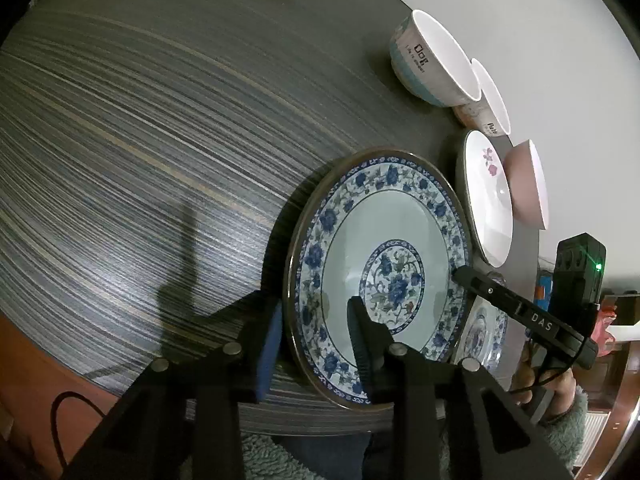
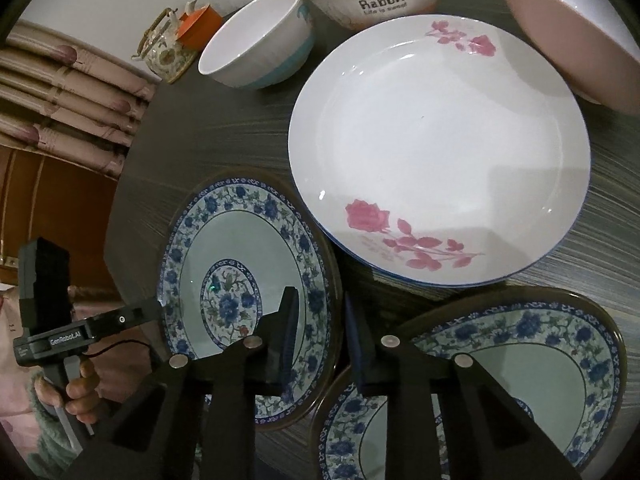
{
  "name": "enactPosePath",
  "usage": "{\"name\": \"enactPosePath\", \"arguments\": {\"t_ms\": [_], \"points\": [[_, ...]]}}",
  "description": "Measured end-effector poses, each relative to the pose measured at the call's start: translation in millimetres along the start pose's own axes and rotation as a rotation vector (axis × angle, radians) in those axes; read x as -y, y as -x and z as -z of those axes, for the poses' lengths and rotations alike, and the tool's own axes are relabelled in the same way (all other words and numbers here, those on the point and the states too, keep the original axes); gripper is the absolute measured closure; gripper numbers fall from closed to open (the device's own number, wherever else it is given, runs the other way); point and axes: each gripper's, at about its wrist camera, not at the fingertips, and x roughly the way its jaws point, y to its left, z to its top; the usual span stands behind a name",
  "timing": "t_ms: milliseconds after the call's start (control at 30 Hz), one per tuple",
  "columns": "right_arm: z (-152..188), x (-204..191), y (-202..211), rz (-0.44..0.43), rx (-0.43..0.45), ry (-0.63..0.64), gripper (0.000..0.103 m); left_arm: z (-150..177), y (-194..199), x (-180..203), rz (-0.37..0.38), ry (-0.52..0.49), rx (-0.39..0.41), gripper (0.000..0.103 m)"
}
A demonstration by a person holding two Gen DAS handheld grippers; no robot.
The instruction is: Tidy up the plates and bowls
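dark streaked wood-grain tabletop [image 1: 140, 140] fills most of the view, a pale wall behind it. left gripper [image 1: 316, 336] straddles the near rim of a round blue-floral porcelain plate [image 1: 376, 276]; right gripper [image 2: 320, 336] straddles its opposite rim. whether either pair of pads actually presses, i cannot tell. beside it sit a white rose-printed plate [image 2: 440, 140] and bowls.

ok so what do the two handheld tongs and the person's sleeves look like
Both tongs are matte black with angular arms, silver round pivot bolts and blue pads. In the left wrist view the right tongs carry white "DAS" lettering, a boxy top with a green light and a thin black cable. The left tongs read "GenRoboAI". The sleeve is fuzzy pale green fleece.
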Motion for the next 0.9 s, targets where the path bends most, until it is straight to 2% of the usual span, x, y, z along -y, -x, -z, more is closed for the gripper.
{"name": "enactPosePath", "arguments": {"t_ms": [200, 600, 900], "points": [[-1, -2, -6, 0.018, -0.011, 0.006, 0.087, 0, -1, 1, -0.031, -0.013, 0.010, 0.078], [10, -23, -2, 0.050, 0.024, 0.042, 0.088, -7, 16, -8, -0.108, -0.032, 0.086, 0.079], [23, -43, -2, 0.033, 0.068, 0.038, 0.088, -16, 28, -24, -0.155, -0.017, 0.140, 0.079]]}}
